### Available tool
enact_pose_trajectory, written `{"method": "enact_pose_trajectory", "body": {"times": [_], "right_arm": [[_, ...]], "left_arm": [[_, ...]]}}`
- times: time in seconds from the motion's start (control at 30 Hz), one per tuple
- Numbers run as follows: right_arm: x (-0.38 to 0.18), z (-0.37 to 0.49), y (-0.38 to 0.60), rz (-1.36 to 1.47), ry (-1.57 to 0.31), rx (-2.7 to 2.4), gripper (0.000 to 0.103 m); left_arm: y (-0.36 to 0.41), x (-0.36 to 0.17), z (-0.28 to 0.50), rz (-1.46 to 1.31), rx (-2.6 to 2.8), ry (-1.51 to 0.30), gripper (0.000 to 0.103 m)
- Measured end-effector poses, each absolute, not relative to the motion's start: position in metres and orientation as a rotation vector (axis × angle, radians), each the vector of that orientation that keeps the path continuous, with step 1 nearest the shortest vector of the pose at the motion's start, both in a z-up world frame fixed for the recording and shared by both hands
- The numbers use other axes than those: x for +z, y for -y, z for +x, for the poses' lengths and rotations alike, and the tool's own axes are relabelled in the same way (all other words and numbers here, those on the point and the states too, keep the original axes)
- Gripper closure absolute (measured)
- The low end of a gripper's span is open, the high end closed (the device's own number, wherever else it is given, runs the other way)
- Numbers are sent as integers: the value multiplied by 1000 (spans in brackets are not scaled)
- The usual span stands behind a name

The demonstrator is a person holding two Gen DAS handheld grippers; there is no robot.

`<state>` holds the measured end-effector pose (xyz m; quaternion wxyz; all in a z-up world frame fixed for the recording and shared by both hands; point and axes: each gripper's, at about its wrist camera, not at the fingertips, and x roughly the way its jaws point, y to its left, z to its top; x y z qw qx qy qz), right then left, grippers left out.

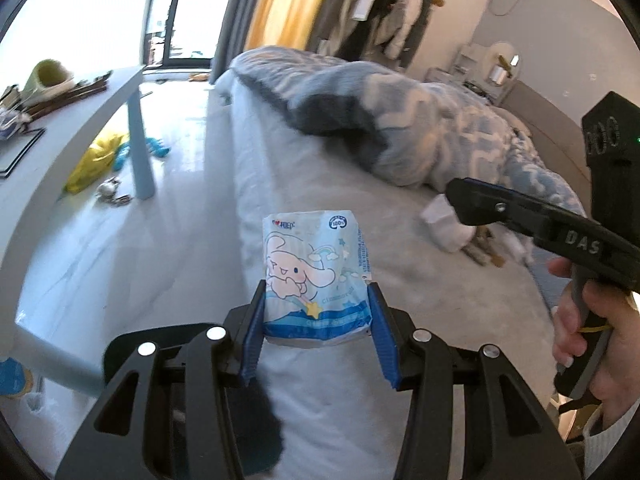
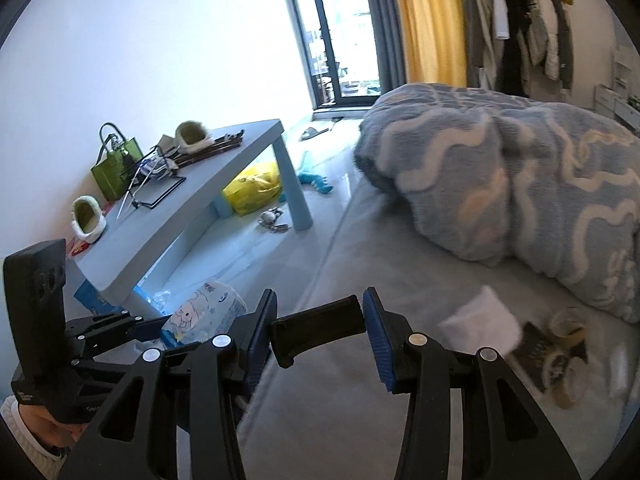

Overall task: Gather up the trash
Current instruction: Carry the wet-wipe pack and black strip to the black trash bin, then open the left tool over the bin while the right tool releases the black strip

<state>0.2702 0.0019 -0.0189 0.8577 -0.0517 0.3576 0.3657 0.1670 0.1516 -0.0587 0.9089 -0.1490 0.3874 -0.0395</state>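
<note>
My left gripper is shut on a light blue tissue packet with a cartoon dog, held above the edge of the grey bed. The packet also shows in the right wrist view, low at the left. My right gripper is open and empty above the bed; its black body shows at the right in the left wrist view. A crumpled white tissue and small wrappers and cups lie on the bed to the right of it.
A blue patterned blanket is heaped on the bed. A light blue low table with a green bag, slippers and clutter stands at the left. A yellow bag and toys lie on the floor beneath it.
</note>
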Motion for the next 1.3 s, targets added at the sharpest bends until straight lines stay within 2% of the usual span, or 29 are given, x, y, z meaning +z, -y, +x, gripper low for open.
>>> {"method": "enact_pose_trajectory", "body": {"times": [0.17, 0.47, 0.8, 0.9, 0.97, 1.07, 1.3], "right_arm": [[-24, 266, -31, -123, -762, 798, 58], [-34, 255, -81, -127, -791, 868, 58], [-67, 247, -135, -171, -871, 917, 58], [-75, 245, -147, -184, -888, 922, 58], [-80, 245, -153, -193, -899, 925, 58], [-88, 242, -163, -205, -914, 927, 58], [-112, 236, -185, -251, -961, 930, 58]], "left_arm": [[-182, -72, 162, -303, -27, -847, 52], [-228, -120, 157, -286, 59, -1038, 52], [-253, -167, 149, -287, 67, -1219, 49], [-255, -181, 145, -277, 60, -1273, 45], [-256, -183, 142, -262, 67, -1283, 33], [-259, -178, 139, -262, 61, -1272, 28], [-273, -154, 124, -298, 78, -1193, 28]]}}
